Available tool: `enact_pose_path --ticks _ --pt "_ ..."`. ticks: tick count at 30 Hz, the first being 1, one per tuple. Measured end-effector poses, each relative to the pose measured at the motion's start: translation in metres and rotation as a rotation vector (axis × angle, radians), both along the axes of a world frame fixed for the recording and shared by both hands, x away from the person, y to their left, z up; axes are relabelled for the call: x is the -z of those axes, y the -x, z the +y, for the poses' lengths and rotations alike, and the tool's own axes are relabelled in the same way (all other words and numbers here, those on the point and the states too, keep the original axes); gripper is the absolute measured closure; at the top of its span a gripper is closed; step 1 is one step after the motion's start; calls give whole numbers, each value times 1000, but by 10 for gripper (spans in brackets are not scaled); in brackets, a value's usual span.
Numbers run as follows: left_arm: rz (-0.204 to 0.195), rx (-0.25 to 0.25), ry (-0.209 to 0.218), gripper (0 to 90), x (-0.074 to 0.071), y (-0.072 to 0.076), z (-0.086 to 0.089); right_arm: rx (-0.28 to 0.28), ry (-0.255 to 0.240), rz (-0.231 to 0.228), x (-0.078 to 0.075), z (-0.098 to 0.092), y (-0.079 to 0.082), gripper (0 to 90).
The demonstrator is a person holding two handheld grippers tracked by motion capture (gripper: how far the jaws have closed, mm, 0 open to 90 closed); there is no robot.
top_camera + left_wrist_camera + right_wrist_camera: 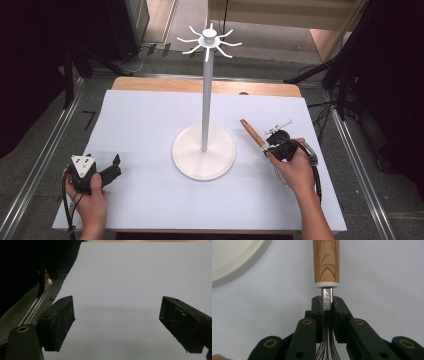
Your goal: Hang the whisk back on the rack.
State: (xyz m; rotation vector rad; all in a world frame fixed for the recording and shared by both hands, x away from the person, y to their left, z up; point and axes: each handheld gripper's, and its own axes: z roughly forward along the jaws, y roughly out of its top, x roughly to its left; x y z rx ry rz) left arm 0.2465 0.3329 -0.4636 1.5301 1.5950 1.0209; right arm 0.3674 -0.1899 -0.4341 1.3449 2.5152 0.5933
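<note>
Whisk gripped, ready to lift

The right claw point(327, 308) is clamped on the whisk point(326, 262) at its metal neck, wooden handle pointing away; beyond stands the white rack point(204, 100), its hooks likely next. The left claw point(117, 322) rests wide open, empty.

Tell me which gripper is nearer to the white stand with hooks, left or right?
Right, slightly. The right gripper, shut on a wooden-handled whisk, is just beside the white stand base's right edge. The left gripper, open, rests farther off, near the table's left front.
</note>
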Motion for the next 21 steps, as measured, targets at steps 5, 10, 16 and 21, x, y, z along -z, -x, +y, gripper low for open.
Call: enact_pose_path --ticks 5,10,16,21 --pt "-1 2 -1 136 0 0 0 14 -107 -92 -7 -10 8 829" --pt "-1 2 -2 136 0 0 0 26 -165 -147 -10 -16 13 829" --pt "-1 2 -2 136 0 0 0 40 -242 -211 -14 -21 20 829" --pt "-1 2 -2 136 0 0 0 38 -299 -253 -19 -22 24 829"
